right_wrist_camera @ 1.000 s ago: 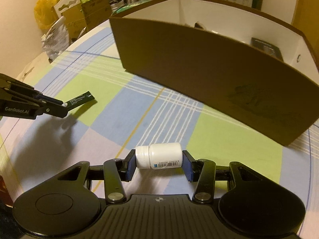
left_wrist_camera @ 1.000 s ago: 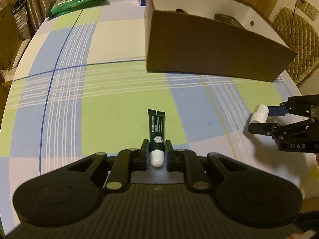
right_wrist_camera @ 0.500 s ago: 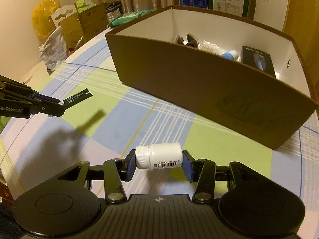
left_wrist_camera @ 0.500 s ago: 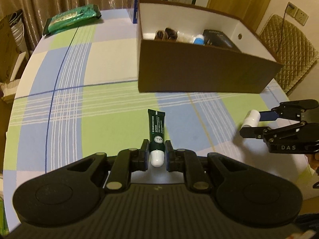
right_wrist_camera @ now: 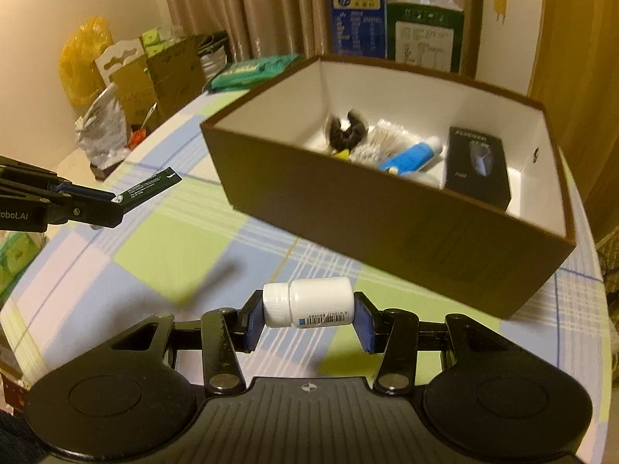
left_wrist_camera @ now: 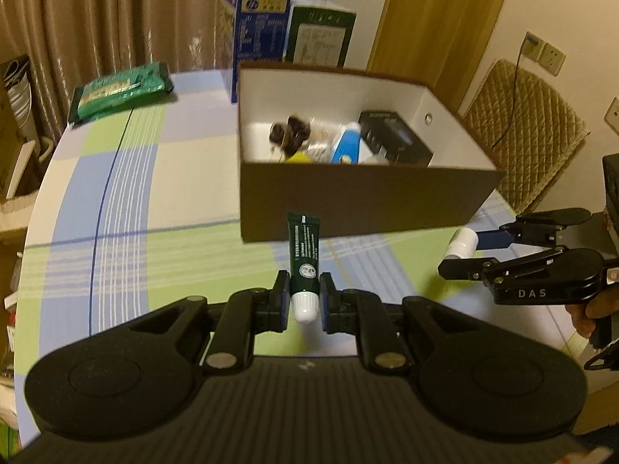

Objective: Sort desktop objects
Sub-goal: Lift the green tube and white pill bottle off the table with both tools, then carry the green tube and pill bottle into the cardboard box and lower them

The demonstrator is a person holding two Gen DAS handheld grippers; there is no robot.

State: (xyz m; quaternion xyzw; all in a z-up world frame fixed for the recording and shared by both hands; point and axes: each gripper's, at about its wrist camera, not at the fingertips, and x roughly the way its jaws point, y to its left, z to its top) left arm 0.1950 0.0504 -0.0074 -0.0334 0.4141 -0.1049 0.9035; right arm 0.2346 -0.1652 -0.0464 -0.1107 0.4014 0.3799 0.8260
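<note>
**Both grippers loaded in front of the box**

The left gripper [left_wrist_camera: 304, 297] is clamped on a dark green tube [left_wrist_camera: 303, 259] near its white cap, the tube pointing toward the brown box [left_wrist_camera: 348, 201]. The right gripper [right_wrist_camera: 308, 319] is clamped end to end on a white bottle [right_wrist_camera: 309, 301] lying sideways. Both are held above the checked table [left_wrist_camera: 116, 201], short of the box, which already holds several things.

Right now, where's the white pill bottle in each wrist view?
Left wrist: white pill bottle at the right edge, below middle, clamped end to end in the right gripper above the checked cloth.
Right wrist: bottle low centre, lying crosswise between that gripper's own pads.
Shared landmark: the brown box, behind the bottle in both views.
</note>
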